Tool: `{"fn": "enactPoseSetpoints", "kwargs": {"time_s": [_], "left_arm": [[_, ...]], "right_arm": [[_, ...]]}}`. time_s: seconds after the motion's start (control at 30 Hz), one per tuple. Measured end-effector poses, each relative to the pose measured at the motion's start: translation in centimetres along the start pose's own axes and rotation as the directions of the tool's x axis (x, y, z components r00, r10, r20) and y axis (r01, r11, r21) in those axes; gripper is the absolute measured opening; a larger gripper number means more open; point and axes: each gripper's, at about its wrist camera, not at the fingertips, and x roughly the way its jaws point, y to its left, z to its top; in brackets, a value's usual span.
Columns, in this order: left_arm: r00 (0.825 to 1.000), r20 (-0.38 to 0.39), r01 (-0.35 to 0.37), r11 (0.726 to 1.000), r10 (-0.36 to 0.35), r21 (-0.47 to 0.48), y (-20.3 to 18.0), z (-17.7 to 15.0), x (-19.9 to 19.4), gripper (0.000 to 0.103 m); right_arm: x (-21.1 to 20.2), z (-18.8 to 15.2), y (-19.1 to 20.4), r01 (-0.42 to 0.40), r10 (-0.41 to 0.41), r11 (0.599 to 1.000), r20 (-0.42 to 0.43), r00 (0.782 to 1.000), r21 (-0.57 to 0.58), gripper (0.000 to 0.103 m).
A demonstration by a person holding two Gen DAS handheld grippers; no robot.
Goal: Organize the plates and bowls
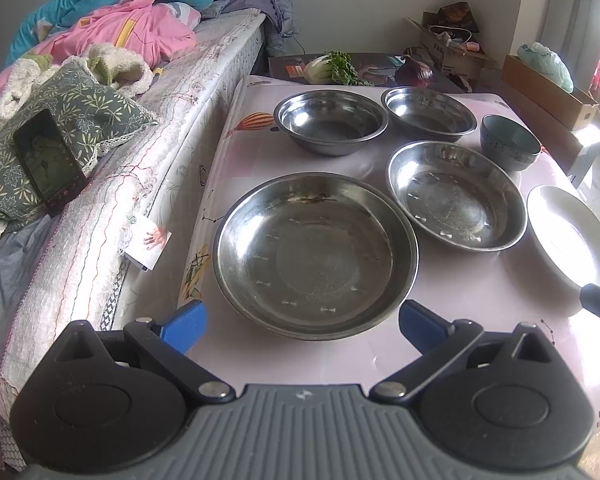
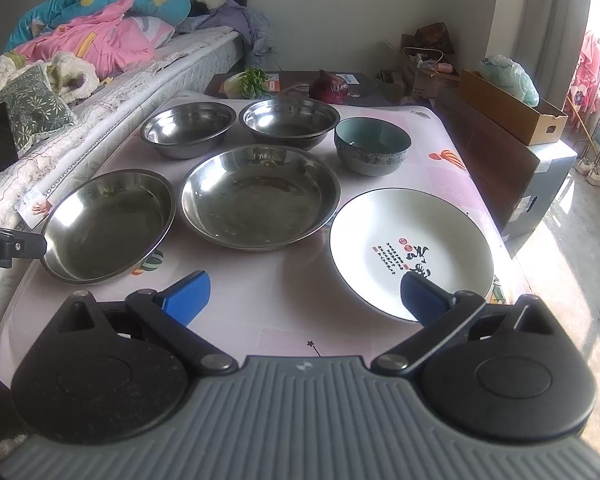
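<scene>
Here the left gripper point(image 1: 302, 322) hangs wide open and empty just short of the near steel plate point(image 1: 315, 255), while the right gripper point(image 2: 305, 294) is equally open over the table point(image 2: 284, 320), one finger above the white plate's point(image 2: 411, 246) rim. Beyond lie a second steel plate point(image 2: 260, 197), two steel bowls point(image 2: 188, 129) point(image 2: 290, 122) and a blue bowl point(image 2: 372, 145). A bed point(image 1: 204, 80) runs along the table's left side.

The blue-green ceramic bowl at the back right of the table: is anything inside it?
The blue-green ceramic bowl looks empty: the right wrist view shows its smooth pale inner wall and part of the bottom. The near rim hides the closest part of the floor, so something small there could go unseen.
</scene>
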Motion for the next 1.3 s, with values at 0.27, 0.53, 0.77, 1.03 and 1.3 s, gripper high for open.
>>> {"fn": "enactPoseSetpoints", "kwargs": {"time_s": [0.27, 0.53, 0.77, 1.03, 1.3], "left_arm": [[0.999, -0.012, 0.045, 0.998, -0.045, 0.047, -1.4, -0.7, -0.9, 0.103], [0.998, -0.008, 0.061, 0.994, -0.061, 0.089, -2.5, -1.0, -1.8, 0.103], [0.997, -0.009, 0.071, 0.992, -0.071, 0.106, -3.2, -1.1, -1.9, 0.103], [0.997, -0.019, 0.074, 0.992, -0.073, 0.106, -3.5, -1.1, -1.6, 0.103], [0.997, -0.023, 0.075, 0.992, -0.073, 0.103, -3.6, -1.1, -1.3, 0.103]], "right_arm": [[-1.8, -0.3, -1.3, 0.057, -0.057, 0.998, 0.013, 0.998, 0.006, 0.102], [-2.7, -0.9, -2.4, 0.078, -0.078, 0.996, 0.015, 0.997, 0.035, 0.102], [-3.1, -1.2, -2.8, 0.078, -0.079, 0.996, 0.009, 0.997, 0.043, 0.102], [-2.9, -1.2, -2.9, 0.078, -0.078, 0.996, 0.004, 0.997, 0.043, 0.102], [-2.5, -1.1, -2.8, 0.078, -0.078, 0.996, -0.005, 0.997, 0.039, 0.102]]}}
